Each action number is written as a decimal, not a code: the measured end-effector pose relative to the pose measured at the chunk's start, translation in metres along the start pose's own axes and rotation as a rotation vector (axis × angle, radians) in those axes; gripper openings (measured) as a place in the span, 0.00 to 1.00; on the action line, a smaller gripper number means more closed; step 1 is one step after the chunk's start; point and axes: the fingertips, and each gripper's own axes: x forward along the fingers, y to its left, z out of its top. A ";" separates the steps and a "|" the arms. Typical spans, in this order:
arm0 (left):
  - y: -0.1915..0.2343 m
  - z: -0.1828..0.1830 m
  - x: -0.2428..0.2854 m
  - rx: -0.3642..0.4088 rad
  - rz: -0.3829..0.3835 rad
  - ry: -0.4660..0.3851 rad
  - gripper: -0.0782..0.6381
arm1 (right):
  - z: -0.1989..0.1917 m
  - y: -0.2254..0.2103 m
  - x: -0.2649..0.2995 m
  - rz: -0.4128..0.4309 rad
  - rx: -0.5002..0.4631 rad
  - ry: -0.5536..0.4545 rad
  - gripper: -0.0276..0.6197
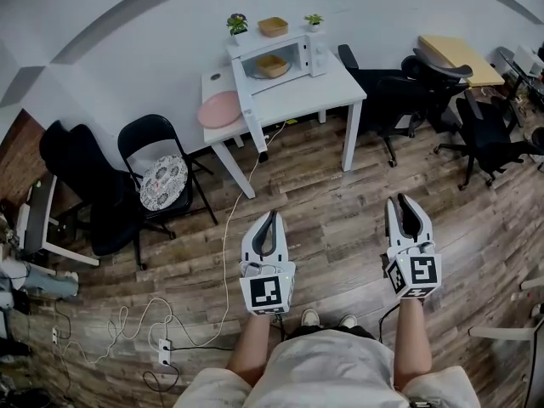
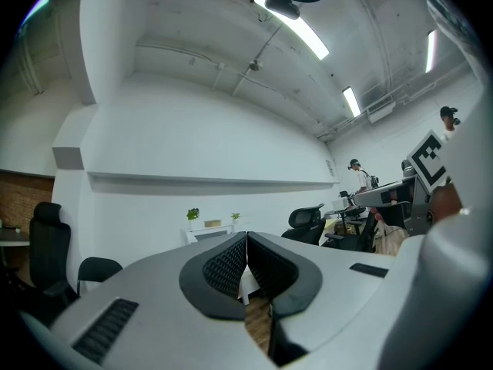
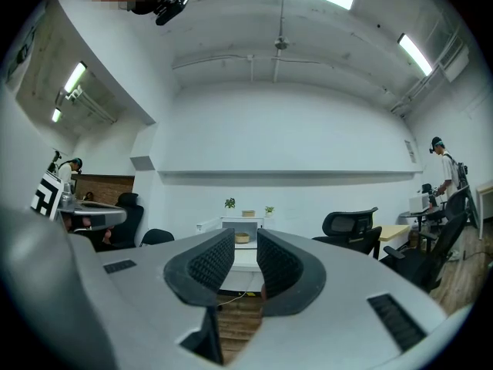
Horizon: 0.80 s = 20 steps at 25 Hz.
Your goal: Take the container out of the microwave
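Wood floor [image 1: 340, 194] runs between me and the white bench [image 1: 293, 100], which is well apart from both claws. On the bench is the microwave [image 1: 316, 53], standing open. The container [image 1: 272, 65], a tan bowl, sits inside it, untouched. Step in hand: the approach, as I judge it. Left claw [image 1: 271, 218] is clenched on nothing. Right claw [image 1: 406, 202] is released, jaws apart and empty. Next: close in, reach the right claw into the cavity and take the bowl's rim.
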 end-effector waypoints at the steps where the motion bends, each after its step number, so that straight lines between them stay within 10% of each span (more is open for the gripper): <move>1: 0.002 0.000 0.000 -0.001 0.000 -0.005 0.12 | -0.001 0.003 0.002 0.001 -0.003 0.003 0.21; 20: 0.063 -0.025 -0.007 -0.007 -0.019 -0.004 0.12 | -0.007 0.065 0.024 -0.029 -0.040 0.014 0.35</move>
